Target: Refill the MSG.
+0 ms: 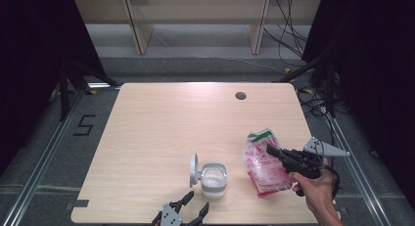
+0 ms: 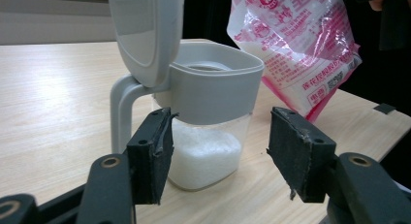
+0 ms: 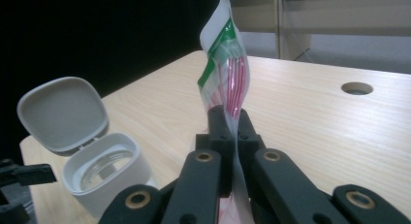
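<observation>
Here, a pink and white refill bag is pinched flat between the closed jaws of the right gripper, just right of the open-lidded sugar jar near the table's front edge. The left gripper waits partly open with nothing held, just in front of the jar. The bag should be kept squeezed tight and lifted slowly over the jar's mouth, while the jar is steadied.

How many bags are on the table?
1. The pink and white bag is at the table's near right side, pinched by the right gripper, just right of the open-lidded jar. No other bag shows.
</observation>
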Available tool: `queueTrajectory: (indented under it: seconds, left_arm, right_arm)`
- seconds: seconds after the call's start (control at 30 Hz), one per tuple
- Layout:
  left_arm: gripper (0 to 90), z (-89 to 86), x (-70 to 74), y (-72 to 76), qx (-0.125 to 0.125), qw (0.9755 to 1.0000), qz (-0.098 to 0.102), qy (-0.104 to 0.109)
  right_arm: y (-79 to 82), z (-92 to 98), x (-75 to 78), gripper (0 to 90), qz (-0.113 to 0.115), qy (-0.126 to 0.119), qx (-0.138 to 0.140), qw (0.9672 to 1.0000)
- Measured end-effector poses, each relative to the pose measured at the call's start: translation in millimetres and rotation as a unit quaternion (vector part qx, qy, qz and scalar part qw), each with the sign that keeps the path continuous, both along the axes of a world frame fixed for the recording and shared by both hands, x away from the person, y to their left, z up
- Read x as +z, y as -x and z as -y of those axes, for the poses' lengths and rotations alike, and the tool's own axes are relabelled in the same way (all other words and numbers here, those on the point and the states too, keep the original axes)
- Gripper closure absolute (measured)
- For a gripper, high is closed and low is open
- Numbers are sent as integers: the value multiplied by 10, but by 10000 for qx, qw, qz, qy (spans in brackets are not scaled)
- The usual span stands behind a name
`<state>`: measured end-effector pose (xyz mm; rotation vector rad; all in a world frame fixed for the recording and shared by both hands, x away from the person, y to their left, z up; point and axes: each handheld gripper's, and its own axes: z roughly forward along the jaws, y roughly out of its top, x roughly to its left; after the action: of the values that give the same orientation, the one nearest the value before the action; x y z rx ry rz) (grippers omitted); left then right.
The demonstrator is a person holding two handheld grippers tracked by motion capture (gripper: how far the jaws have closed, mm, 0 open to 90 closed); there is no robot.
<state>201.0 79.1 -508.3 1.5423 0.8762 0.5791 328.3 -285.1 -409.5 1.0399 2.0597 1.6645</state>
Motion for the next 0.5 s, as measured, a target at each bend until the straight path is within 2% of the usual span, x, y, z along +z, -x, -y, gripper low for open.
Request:
queueTrajectory:
  seconds: [0.03, 0.07, 0.1, 0.2, 0.23, 0.27, 0.3, 0.33, 0.37, 0.4, 0.43, 0.47, 0.5]
  left_arm:
    - [407, 4, 0, 8, 55, 10000, -43, 59]
    - [406, -4, -4, -2, 37, 10000, 28, 44]
    - [403, -9, -3, 1, 40, 10000, 8, 39]
    - [396, -10, -19, 0, 25, 10000, 18, 47]
    - [395, -12, -26, -4, 29, 10000, 10, 59]
    - [394, -10, -31, -2, 49, 9999, -15, 97]
    - [394, -15, -33, -9, 27, 10000, 24, 81]
    - [394, -10, -34, -2, 48, 9999, 0, 110]
    - [394, -14, -26, 9, 66, 9999, -59, 70]
    - [395, -20, -21, 13, 62, 10000, -64, 30]
    - [395, -22, -20, 12, 60, 10000, -60, 20]
    - [395, -27, -19, 9, 49, 10000, -33, -3]
    - [395, -26, -20, 9, 55, 10000, -34, 3]
  right_arm:
    - [-5, 19, -2, 900, 9, 40, 1, 10000]
    - [-7, 24, -9, 900, -63, 35, -61, 10000]
    - [-23, 40, -15, 900, -71, 68, -102, 9999]
    - [-90, 100, -38, 900, 9, 230, -165, 9996]
    - [-103, 113, -49, 900, -2, 224, -164, 9996]
    - [-101, 107, -68, 900, -131, 113, -202, 9996]
    - [-123, 126, -87, 900, -58, 139, -159, 9998]
    - [-113, 123, -104, 900, -185, 110, -190, 9996]
    - [-128, 139, -126, 900, -104, 201, -172, 9996]
    - [-121, 129, -152, 900, -203, 179, -209, 9994]
    - [-137, 158, -171, 900, -116, 337, -174, 9992]
    - [-126, 153, -196, 900, -245, 257, -206, 9992]
    - [-139, 173, -223, 900, -189, 268, -188, 9993]
